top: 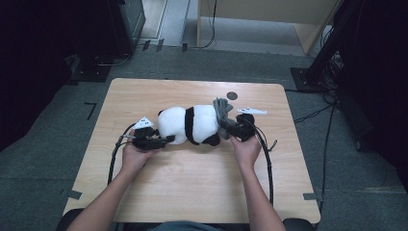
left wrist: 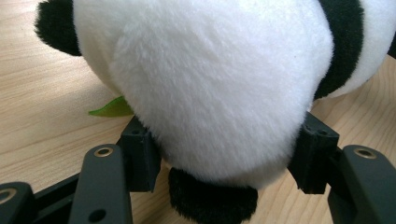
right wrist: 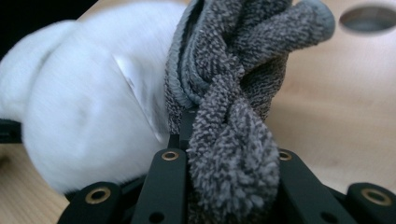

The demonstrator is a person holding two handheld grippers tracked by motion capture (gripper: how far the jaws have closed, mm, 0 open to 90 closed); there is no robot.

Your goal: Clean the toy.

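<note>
Your panda (top: 190, 124) is lying on its side in the middle of the table (top: 192, 178), head toward your left. You've got both forearms coming in from the near edge, angled inward, one hand at each end of the toy.

Your left hand (top: 137, 151) sits palm-up-ish under the left gripper (top: 166, 140), which lies low and nearly level, pointing right into the panda's head end. In the left gripper view the jaws stand about half wide, one on each side of the white plush, pads pressed into the fur, so it's clamped on the panda. A small green leaf (left wrist: 112, 108) pokes out from under the toy just beside the left jaw.

Your right hand (top: 246, 147) holds the right gripper (top: 226, 126) pointing left at the panda's rear. Its jaws are pinched tight on a grey cloth (right wrist: 229, 107), which bunches up in twisted folds right against the white fur. A round hole (top: 232, 95) in the table sits just behind the cloth.
</note>
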